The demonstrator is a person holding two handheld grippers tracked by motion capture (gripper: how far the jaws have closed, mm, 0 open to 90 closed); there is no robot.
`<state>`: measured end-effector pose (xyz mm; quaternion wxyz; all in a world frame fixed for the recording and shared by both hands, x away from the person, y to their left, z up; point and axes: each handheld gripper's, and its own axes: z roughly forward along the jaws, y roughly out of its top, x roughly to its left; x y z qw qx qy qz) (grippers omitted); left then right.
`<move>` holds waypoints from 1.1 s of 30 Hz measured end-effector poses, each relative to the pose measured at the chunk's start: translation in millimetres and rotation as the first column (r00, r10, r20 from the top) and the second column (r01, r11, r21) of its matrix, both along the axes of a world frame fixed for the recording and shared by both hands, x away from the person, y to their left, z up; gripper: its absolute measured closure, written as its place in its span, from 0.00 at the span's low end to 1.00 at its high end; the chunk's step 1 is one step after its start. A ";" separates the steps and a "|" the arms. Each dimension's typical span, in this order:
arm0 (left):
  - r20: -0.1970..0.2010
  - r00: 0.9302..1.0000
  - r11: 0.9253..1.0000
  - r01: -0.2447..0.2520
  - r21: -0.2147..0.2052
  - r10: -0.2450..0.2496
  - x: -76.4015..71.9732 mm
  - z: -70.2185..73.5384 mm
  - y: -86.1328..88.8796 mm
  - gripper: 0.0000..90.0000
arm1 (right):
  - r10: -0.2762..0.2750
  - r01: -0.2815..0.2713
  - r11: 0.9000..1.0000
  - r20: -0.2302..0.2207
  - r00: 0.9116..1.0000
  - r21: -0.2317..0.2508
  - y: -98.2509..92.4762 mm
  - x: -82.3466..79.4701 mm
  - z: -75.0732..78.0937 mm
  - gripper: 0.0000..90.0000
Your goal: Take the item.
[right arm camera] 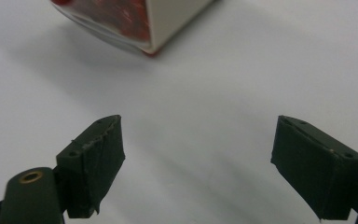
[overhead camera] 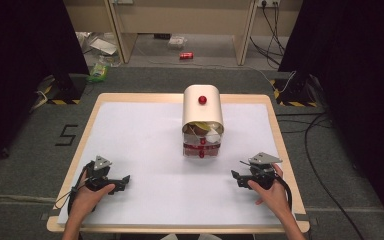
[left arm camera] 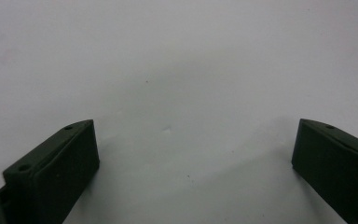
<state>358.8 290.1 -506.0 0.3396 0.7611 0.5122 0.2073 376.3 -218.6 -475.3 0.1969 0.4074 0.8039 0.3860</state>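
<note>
Toward the far middle of the counter (overhead camera: pixel 130 210), on its white sheet, stands a cream bread-bin-like box (overhead camera: pixel 203 112) with a rounded top and a red knob (overhead camera: pixel 202 100). Its front faces the person and shows pale and brownish contents above a clear lower part with red bits; what these are I cannot tell.

Both grippers rest near the counter's near edge, well apart from the box, which stands between them and farther out. The left gripper (overhead camera: pixel 122 181), held in the left hand (overhead camera: pixel 91 195), lies at the near left with its jaws pointing toward the middle. In the left gripper view its two black jaws stand wide apart over bare white sheet, with nothing between them.

The right gripper (overhead camera: pixel 236 178), held in the right hand (overhead camera: pixel 270 194), lies at the near right, its jaws pointing inward toward the left one. In the right gripper view the jaws are spread wide and empty over the sheet, and a lower corner of the box (right arm camera: pixel 135 23), cream wall beside clear front with red behind it, shows at the top, some way beyond the fingertips and untouched.
</note>
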 end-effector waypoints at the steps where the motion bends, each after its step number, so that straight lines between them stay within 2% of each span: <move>1: 0.000 1.000 1.000 0.000 0.000 0.000 0.0 0.0 0.0 0.00 | 0.012 -0.012 1.000 0.010 1.000 0.005 2.2 -1.7 3.2 0.17; 9: 0.000 1.000 1.000 0.000 0.000 0.000 0.0 0.0 0.0 0.00 | 0.095 -0.097 0.994 0.063 0.993 0.040 22.1 -14.7 26.7 0.18; 16: 0.000 1.000 1.000 0.000 0.000 0.000 0.0 0.0 0.0 0.00 | 0.132 -0.137 0.990 0.086 0.987 0.047 33.0 -20.7 40.5 0.18; 19: -0.001 1.000 1.000 0.001 0.001 -0.001 0.0 0.0 0.0 0.00 | 0.158 -0.164 0.985 0.104 0.982 0.052 39.5 -23.8 50.2 0.18; 24: 0.000 1.000 1.000 0.000 0.000 0.000 0.1 0.0 0.0 0.00 | 0.175 -0.183 0.982 0.123 0.977 0.054 46.1 -25.4 61.8 0.18; 29: 0.000 1.000 1.000 0.000 0.000 0.000 0.0 0.0 0.0 0.00 | 0.198 -0.208 0.977 0.154 0.968 0.055 57.0 -24.6 77.6 0.19; 33: -0.001 1.000 1.000 0.001 0.001 -0.001 0.0 0.1 0.0 0.00 | 0.210 -0.220 0.974 0.155 0.965 0.053 61.3 -25.2 80.4 0.19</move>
